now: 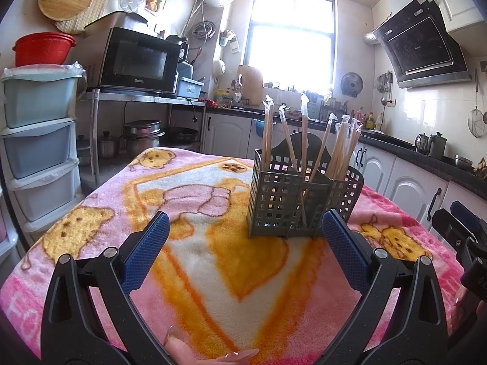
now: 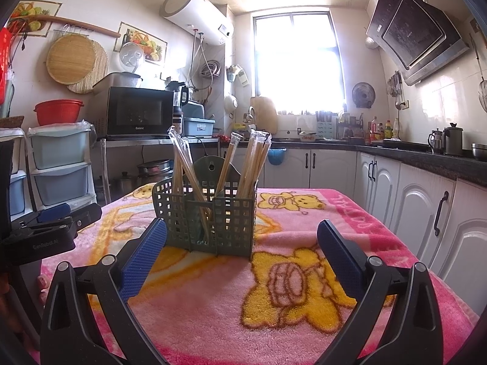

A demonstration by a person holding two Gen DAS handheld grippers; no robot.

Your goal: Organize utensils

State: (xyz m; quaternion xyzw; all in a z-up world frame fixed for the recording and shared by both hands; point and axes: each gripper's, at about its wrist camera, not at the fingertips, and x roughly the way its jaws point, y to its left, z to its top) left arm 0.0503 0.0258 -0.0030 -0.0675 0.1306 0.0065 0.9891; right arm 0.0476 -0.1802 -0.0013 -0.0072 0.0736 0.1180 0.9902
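Hovering above the pink bear-print blanket (image 1: pixel 213 273), the left gripper (image 1: pixel 245 234) has its jaws spread wide with nothing between them. The right gripper (image 2: pixel 242 240) is the same: jaws wide apart, empty, over the blanket that covers the worktop. Fingertips of the person's hand (image 1: pixel 182 351) show at the bottom edge of the left wrist view.

Just ahead of both grippers stands the grey perforated utensil holder (image 1: pixel 292 200), upright on the blanket near its middle. Wrapped chopsticks (image 1: pixel 341 149) stand in its compartments, leaning in different directions, their plastic wrapper tips sticking up above the rim. In the left view the holder sits just beyond the right-side blue pad (image 1: pixel 344 249); in the right view it sits just beyond the left-side pad, so the holder lies between the two grippers.

Farther out, a microwave (image 1: pixel 137 60) sits on a metal shelf with pots below, stacked plastic drawers (image 1: pixel 39 140) carry a red basin (image 1: pixel 42 48), and white cabinets (image 2: pixel 420 213) run under a dark counter beneath the bright window (image 2: pixel 298 54).
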